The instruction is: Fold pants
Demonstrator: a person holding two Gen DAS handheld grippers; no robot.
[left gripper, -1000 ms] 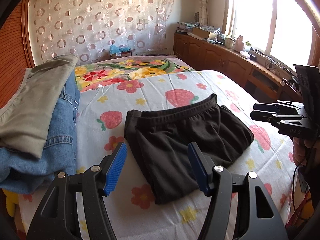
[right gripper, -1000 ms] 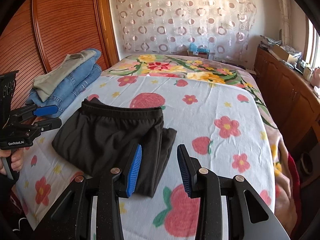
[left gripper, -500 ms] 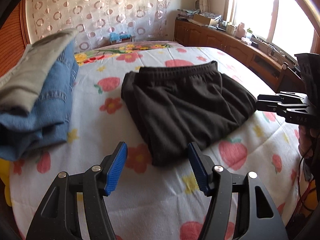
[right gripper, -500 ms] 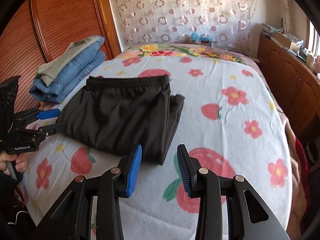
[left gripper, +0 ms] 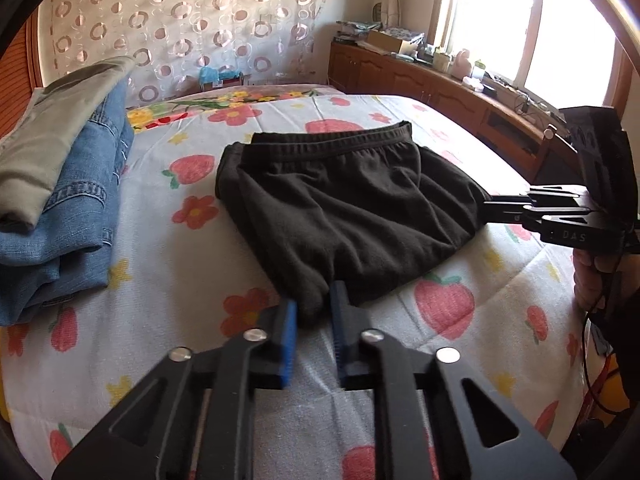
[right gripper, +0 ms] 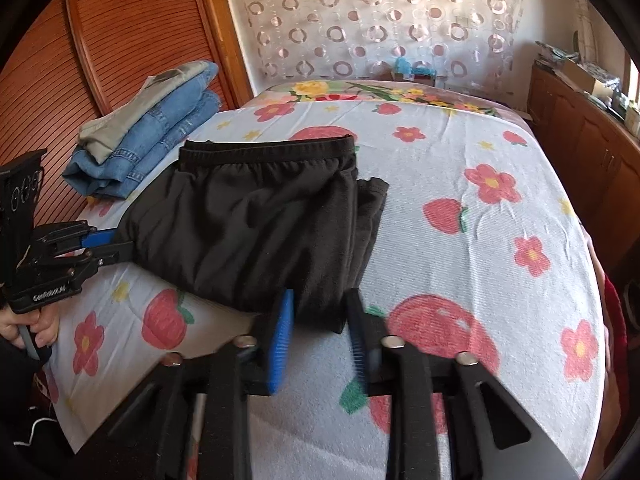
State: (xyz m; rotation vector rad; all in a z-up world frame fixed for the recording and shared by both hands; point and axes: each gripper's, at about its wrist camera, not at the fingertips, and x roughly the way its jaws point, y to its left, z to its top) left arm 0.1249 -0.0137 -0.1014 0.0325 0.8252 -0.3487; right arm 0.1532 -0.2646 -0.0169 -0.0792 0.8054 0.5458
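Left gripper (left gripper: 314,316) and right gripper (right gripper: 320,316) are both closing on the near hem corners of the black pants (left gripper: 344,208), fabric between the pads, grasp step, next likely lifting toward the waistband; pants lie half-folded, wrinkled, mid-bed (right gripper: 500,280) near its front edge.

A folded stack of blue jeans (left gripper: 68,220) lies on the bed (left gripper: 460,344), with a folded khaki garment (left gripper: 52,136) on top (edges overhanging). Beyond the bed hangs a ring-patterned curtain (left gripper: 180,28); wooden cabinets (left gripper: 420,84) line its window side.
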